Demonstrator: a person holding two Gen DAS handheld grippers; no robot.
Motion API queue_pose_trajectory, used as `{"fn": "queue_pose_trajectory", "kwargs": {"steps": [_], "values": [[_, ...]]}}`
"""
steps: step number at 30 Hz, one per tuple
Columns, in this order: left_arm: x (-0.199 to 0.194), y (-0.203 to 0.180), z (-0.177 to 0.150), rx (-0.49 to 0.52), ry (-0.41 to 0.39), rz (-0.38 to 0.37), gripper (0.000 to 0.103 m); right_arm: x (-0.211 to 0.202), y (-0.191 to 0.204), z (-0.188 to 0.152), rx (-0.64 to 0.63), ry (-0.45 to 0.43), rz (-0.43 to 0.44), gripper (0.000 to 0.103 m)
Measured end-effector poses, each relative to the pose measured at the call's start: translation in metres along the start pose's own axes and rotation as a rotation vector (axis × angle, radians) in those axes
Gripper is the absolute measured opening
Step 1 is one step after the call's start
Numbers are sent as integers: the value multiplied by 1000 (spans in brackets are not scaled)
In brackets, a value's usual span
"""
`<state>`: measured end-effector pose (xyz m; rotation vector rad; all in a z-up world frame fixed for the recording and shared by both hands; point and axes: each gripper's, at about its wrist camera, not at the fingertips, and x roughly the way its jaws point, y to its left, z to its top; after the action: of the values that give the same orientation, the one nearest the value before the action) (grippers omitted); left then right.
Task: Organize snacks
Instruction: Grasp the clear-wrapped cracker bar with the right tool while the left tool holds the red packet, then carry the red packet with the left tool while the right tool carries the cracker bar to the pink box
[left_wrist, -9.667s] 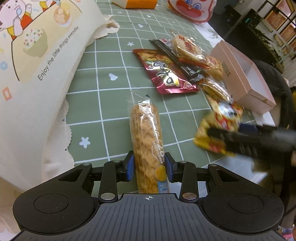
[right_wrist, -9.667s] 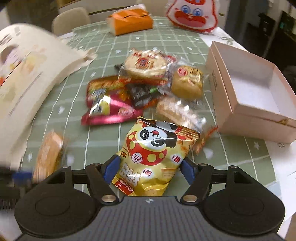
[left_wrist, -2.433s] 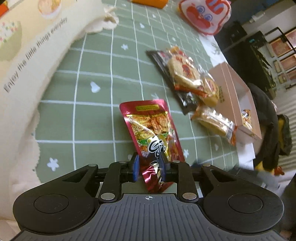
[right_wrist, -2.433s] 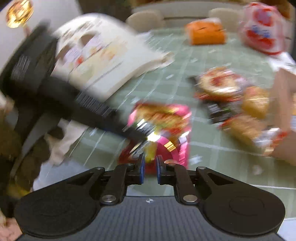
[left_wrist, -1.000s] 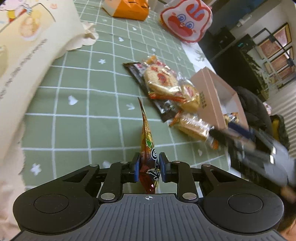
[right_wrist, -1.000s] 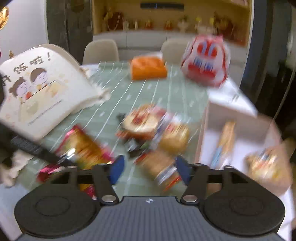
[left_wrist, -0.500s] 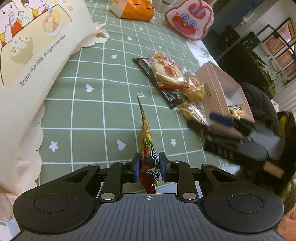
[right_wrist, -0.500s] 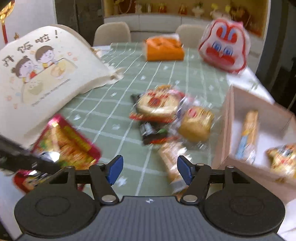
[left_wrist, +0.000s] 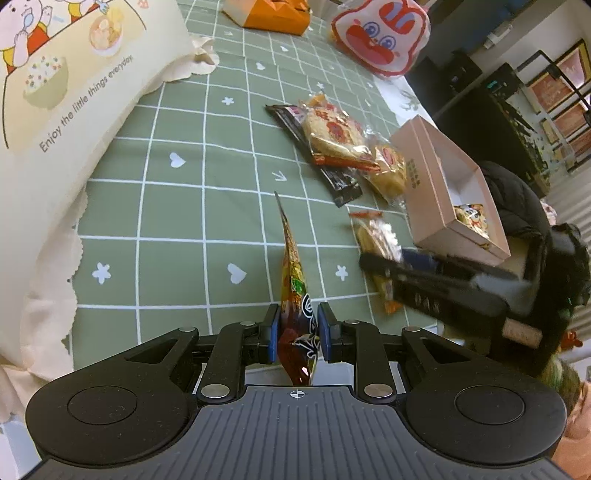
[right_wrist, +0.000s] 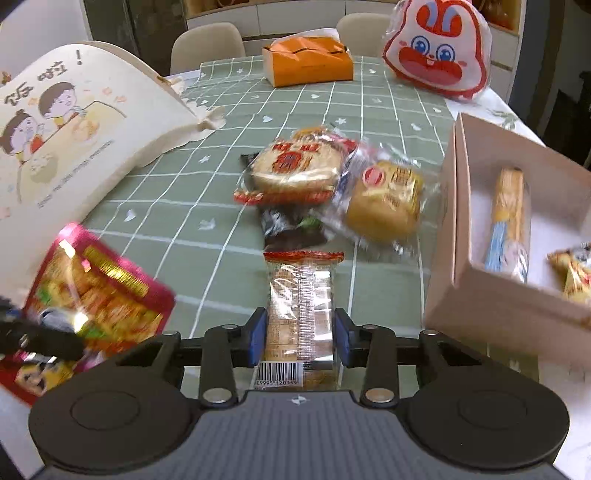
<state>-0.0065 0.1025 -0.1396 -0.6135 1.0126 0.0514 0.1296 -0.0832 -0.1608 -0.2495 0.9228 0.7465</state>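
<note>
My left gripper (left_wrist: 295, 325) is shut on a red snack pouch (left_wrist: 293, 273), held on edge above the green checked tablecloth (left_wrist: 184, 206); the right wrist view shows the same pouch (right_wrist: 99, 295) at the lower left. My right gripper (right_wrist: 299, 332) is closing its jaws on a clear cracker pack (right_wrist: 301, 291) lying on the cloth, and both blue pads touch its wrapper. To its right stands the open pink box (right_wrist: 443, 295), which holds a long stick pack (right_wrist: 508, 221) and a yellow pack (right_wrist: 572, 273).
Beyond the cracker pack lie a round rice cracker pack (right_wrist: 295, 166), a bun pack (right_wrist: 388, 199) and a black packet (right_wrist: 288, 225). A cream cartoon-printed bag (right_wrist: 74, 129) fills the left. An orange box (right_wrist: 306, 66) and a rabbit bag (right_wrist: 436, 48) sit at the far end.
My right gripper has dropped to the table and narrowed its jaws around the cracker pack. The left gripper still holds the red pouch on edge.
</note>
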Motion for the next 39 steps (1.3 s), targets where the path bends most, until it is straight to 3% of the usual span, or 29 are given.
{"fn": "queue_pose_trajectory", "kwargs": {"steps": [7, 15, 18, 22, 26, 31, 35, 39], "values": [[5, -10, -8, 18, 36, -17, 26, -24, 3, -23, 20, 56, 58, 36], [20, -35, -20, 88, 99, -102, 25, -53, -16, -41, 50, 66, -15, 36], [26, -45, -21, 101, 120, -158, 24, -71, -31, -50, 88, 57, -60, 36], [29, -66, -7, 87, 129, -298, 24, -102, -56, -57, 150, 28, -118, 36], [9, -107, 27, 145, 44, -406, 24, -148, -81, -45, 197, -80, -189, 36], [-43, -175, 91, 280, -174, -528, 24, -229, -107, 7, 195, -341, -280, 36], [-50, -214, 126, 331, -279, -492, 24, -273, -126, 48, 180, -482, -311, 36], [-16, -227, 141, 270, -238, -433, 24, -279, -143, 63, 186, -524, -340, 36]]}}
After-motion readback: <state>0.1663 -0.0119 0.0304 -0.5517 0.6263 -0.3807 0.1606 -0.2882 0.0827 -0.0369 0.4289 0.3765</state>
